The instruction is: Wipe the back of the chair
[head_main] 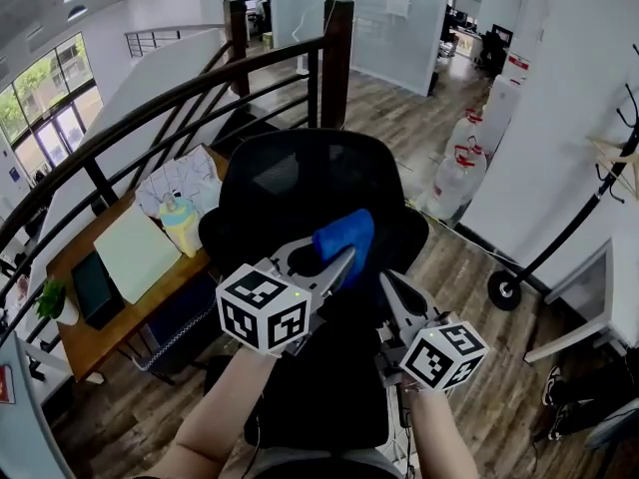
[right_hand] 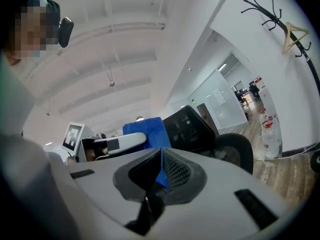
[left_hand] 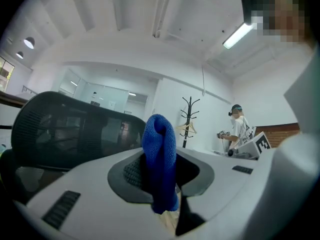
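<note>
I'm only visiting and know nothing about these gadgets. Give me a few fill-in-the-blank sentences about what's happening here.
1. The jaws of the left gripper are shut on a bunched ___ cloth.
2. The cloth is at the upper back of a ___ mesh office chair.
3. To the chair's left in the head view stands a desk whose top is made of ___.

Missing words: blue; black; wood.
</note>
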Available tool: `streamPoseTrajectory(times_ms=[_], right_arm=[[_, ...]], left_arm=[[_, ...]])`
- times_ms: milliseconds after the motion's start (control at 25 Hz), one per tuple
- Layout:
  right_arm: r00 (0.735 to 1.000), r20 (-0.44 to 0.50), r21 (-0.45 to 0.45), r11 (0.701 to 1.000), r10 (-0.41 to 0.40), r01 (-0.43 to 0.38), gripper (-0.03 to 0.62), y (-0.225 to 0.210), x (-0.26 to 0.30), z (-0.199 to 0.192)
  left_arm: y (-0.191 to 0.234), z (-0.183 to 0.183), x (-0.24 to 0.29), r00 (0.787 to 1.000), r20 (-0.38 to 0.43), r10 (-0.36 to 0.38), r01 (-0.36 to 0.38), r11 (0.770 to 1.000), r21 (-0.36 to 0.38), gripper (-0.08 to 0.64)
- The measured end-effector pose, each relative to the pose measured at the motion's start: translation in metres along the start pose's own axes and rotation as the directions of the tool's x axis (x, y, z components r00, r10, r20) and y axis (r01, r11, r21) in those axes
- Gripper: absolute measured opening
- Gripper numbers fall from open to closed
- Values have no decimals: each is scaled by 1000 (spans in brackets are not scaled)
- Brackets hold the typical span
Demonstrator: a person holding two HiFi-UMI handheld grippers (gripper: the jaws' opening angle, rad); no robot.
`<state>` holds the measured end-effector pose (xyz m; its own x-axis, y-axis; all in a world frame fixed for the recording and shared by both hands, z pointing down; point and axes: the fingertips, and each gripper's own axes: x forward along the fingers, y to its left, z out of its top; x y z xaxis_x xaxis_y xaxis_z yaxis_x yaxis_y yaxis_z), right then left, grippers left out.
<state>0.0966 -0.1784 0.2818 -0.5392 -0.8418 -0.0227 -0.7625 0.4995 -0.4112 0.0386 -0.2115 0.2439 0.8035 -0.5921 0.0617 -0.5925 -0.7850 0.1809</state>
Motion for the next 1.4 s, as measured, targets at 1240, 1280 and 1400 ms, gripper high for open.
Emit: streamPoseTrajectory(times_ms=[1240, 1280, 1400], right_arm=[[999, 19, -10, 999, 40, -40, 32, -29, 50, 47], [999, 14, -10, 999, 43, -43, 32, -28, 51, 46], [999, -1, -7, 999, 52, -52, 32, -24, 57, 41]], left_arm=[[79, 41, 86, 975, -61, 216, -215, 976, 9, 102], [83, 41, 84, 970, -63, 233, -233, 973, 12, 103], [95, 42, 75, 960, -70, 271, -270, 963, 19, 103]])
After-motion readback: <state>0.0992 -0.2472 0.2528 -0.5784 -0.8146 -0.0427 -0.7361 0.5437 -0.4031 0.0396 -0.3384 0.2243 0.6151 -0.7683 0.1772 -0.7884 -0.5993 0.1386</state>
